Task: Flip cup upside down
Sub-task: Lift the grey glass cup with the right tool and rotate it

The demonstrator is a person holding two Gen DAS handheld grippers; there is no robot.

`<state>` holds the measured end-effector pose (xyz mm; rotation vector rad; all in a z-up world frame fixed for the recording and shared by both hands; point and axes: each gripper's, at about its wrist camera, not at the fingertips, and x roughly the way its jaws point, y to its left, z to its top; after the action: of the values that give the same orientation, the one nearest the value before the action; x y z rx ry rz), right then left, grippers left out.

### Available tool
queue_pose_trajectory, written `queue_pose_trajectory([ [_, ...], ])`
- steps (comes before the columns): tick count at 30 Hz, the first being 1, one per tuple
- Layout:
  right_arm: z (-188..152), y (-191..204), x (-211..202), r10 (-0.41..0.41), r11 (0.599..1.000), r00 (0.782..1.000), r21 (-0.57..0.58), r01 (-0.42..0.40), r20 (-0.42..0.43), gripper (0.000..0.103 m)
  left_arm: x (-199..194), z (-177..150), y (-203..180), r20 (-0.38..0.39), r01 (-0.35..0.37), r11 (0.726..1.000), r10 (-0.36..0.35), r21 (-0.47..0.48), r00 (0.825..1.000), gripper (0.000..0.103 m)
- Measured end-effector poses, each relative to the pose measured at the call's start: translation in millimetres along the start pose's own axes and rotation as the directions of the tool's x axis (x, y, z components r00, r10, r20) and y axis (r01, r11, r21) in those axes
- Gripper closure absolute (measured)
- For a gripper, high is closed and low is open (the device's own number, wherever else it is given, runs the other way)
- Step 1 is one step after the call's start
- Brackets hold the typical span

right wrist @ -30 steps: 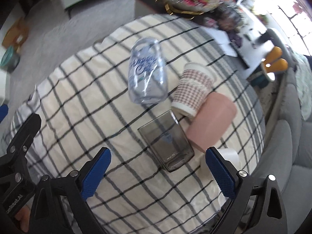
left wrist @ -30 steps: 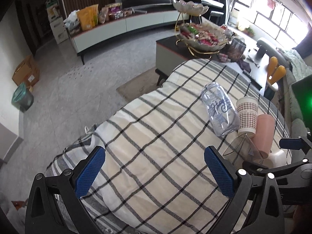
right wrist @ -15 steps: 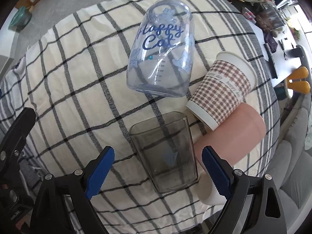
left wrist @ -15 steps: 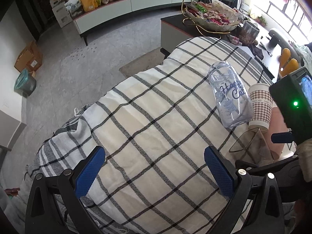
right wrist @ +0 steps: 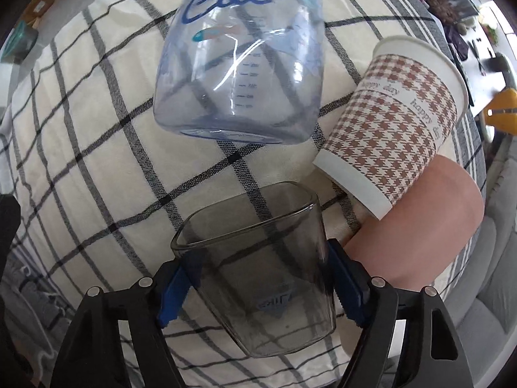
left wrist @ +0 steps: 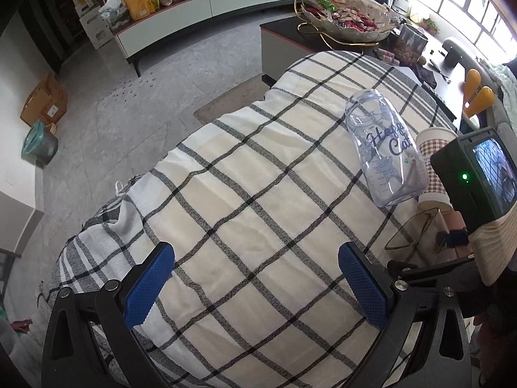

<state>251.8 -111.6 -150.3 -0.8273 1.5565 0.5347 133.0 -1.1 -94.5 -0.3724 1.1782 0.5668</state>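
A smoky grey square glass cup stands upright on the checked cloth, its rim also in the left wrist view. My right gripper has its blue pads against both sides of the cup, shut on it. A clear blue "Happy Cat" cup stands behind it, also in the left wrist view. My left gripper is open and empty above the cloth, left of the cups.
A houndstooth paper cup and a pink cup stand close on the right of the grey cup. A low dark table with a snack stand is behind. The cloth edge drops to the floor at left.
My right gripper moved forward and down onto the grey cup and closed its pads on it. The left gripper stayed open, shifting slightly.
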Motion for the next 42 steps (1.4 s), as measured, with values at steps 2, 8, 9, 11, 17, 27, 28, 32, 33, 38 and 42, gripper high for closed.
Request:
queue_pose_trajectory([
  [2, -2, -2, -6, -0.001, 1.0, 1.0, 0.01, 0.001, 0.006, 0.027, -2, 2, 4, 0.011, 0.007, 1.0, -0.007, -0.006, 1.0, 0.0],
  [8, -14, 2, -31, 0.022, 0.995, 1.0, 0.098, -0.024, 0.022, 0.03, -12, 7, 17, 0.038, 0.039, 0.999, -0.04, 0.024, 0.999, 0.0],
  [9, -16, 2, -37, 0.035, 0.992, 0.999, 0.12, -0.038, 0.03, 0.031, -13, 9, 20, 0.044, 0.042, 0.999, -0.043, 0.029, 0.998, 0.0],
  [11, -24, 4, -51, 0.061, 0.984, 0.997, 0.167, -0.067, 0.04, 0.032, -17, 13, 27, 0.058, 0.054, 0.998, -0.056, 0.045, 0.997, 0.0],
  [17, -49, 22, -86, 0.2, 0.916, 0.976, 0.337, -0.218, 0.088, 0.034, -28, 23, 56, 0.089, 0.091, 0.992, -0.099, 0.09, 0.991, 0.0],
  [27, -79, 75, -76, 0.536, 0.679, 0.832, 0.511, -0.527, 0.144, 0.034, -40, 30, 117, 0.109, 0.098, 0.989, -0.11, 0.114, 0.988, 0.0],
  [28, -77, 79, -68, 0.555, 0.657, 0.819, 0.526, -0.54, 0.146, 0.034, -38, 30, 122, 0.112, 0.095, 0.989, -0.108, 0.113, 0.988, 0.0],
  [32, -72, 75, -49, 0.561, 0.601, 0.808, 0.583, -0.546, 0.179, 0.034, -25, 37, 131, 0.113, 0.092, 0.989, -0.105, 0.113, 0.988, 0.0],
  [33, -69, 71, -46, 0.553, 0.587, 0.811, 0.601, -0.542, 0.192, 0.034, -22, 39, 131, 0.113, 0.095, 0.988, -0.109, 0.118, 0.988, 0.0],
  [38, -54, 55, -29, 0.524, 0.522, 0.818, 0.67, -0.528, 0.237, 0.035, -9, 52, 120, 0.141, 0.124, 0.973, -0.152, 0.193, 0.978, 0.0],
  [42, -48, 44, -15, 0.507, 0.467, 0.819, 0.713, -0.523, 0.268, 0.036, -6, 57, 112, 0.165, 0.167, 0.952, -0.214, 0.255, 0.963, 0.0],
])
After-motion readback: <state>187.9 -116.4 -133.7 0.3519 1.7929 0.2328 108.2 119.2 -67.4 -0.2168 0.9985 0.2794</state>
